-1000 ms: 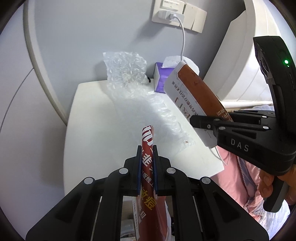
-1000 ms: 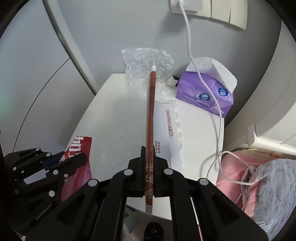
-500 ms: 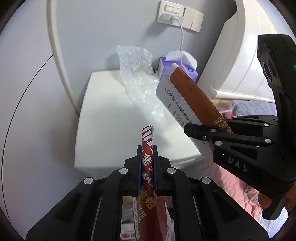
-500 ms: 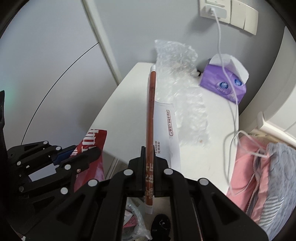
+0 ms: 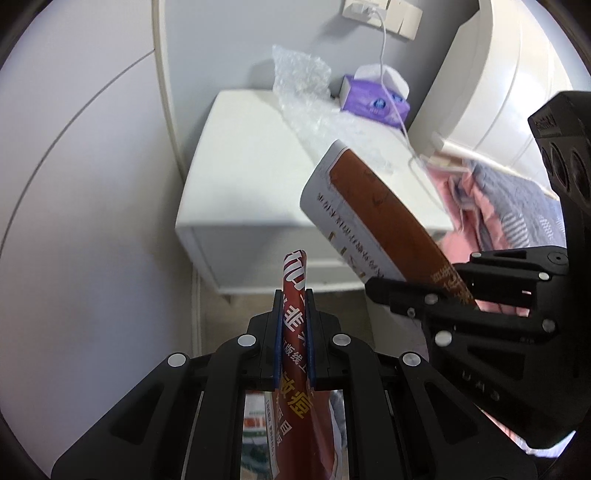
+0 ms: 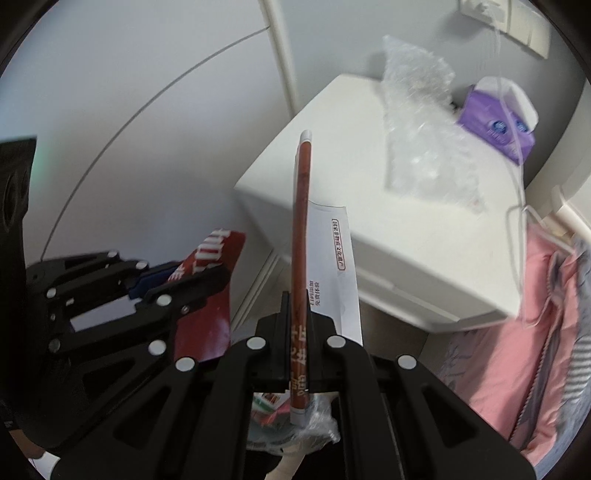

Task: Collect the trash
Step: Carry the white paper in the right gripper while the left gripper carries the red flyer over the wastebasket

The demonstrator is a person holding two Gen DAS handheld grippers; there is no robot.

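- The left gripper (image 5: 294, 325) was clenched on a red wrapper (image 5: 295, 321) printed with white and yellow characters; the wrapper stood up between the blue-edged pads and hung down below them
- In the right wrist view the same left gripper (image 6: 184, 280) showed at the left edge, with the red wrapper (image 6: 207, 295) pinched in it and held clear of the nightstand
- The right gripper (image 6: 297, 332) was clenched on a flat brown-and-white packet (image 6: 301, 236), seen edge-on, its white end pointing up and away from the fingers
- In the left wrist view that packet (image 5: 373, 206) tilted up to the left out of the right gripper (image 5: 424, 291), brown face and white printed margin both visible, in the air in front of the nightstand's front edge
- Both pieces of trash were off the white nightstand (image 5: 240, 177) and carried in the air out in front of it
- On the nightstand top, a sheet of bubble wrap (image 6: 417, 129) lay from the back edge toward the right front, partly propped against the grey wall
- A purple tissue box (image 6: 498, 129) sat at the back right corner, just beside the bubble wrap
- A white cable (image 5: 384, 55) ran from the wall socket (image 5: 384, 14) down over the tissue box and off the right edge
- Pink and grey bedding (image 6: 535, 314) lay to the right of the nightstand
- Under the right gripper's fingers some crumpled clear plastic and coloured packaging showed, too hidden to tell more
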